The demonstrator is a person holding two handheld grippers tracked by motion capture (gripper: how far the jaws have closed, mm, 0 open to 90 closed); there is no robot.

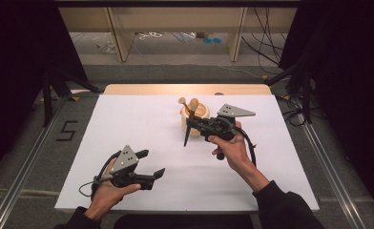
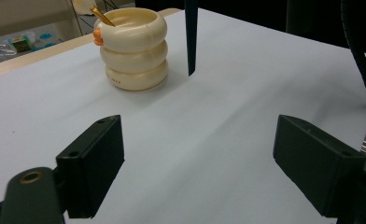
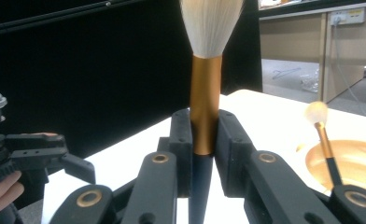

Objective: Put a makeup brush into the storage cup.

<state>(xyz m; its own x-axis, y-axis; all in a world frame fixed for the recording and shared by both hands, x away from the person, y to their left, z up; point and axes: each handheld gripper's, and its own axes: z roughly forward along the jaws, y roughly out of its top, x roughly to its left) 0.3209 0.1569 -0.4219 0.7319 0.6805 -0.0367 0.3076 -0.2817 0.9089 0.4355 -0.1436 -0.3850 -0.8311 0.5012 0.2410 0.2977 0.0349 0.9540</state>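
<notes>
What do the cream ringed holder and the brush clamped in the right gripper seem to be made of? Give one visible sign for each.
Ringed holder: probably glazed ceramic or glossy plastic; smooth cream surface with soft highlights.
Brush: pale hair-like bristles, natural or synthetic; a matte copper-coloured collar, likely metal; a dark tapered handle, perhaps lacquered wood or plastic.
Right gripper: matte black jaws, likely plastic.

Both hand-held tools, the left gripper (image 1: pixel 152 164) and right gripper (image 1: pixel 189 125), are matte black with blocky jaws, brass-coloured rivets at the linkages (seen close in the gripper views), a grey three-cornered plate dotted with screws, trailing black cables, and dark sleeves behind.
</notes>
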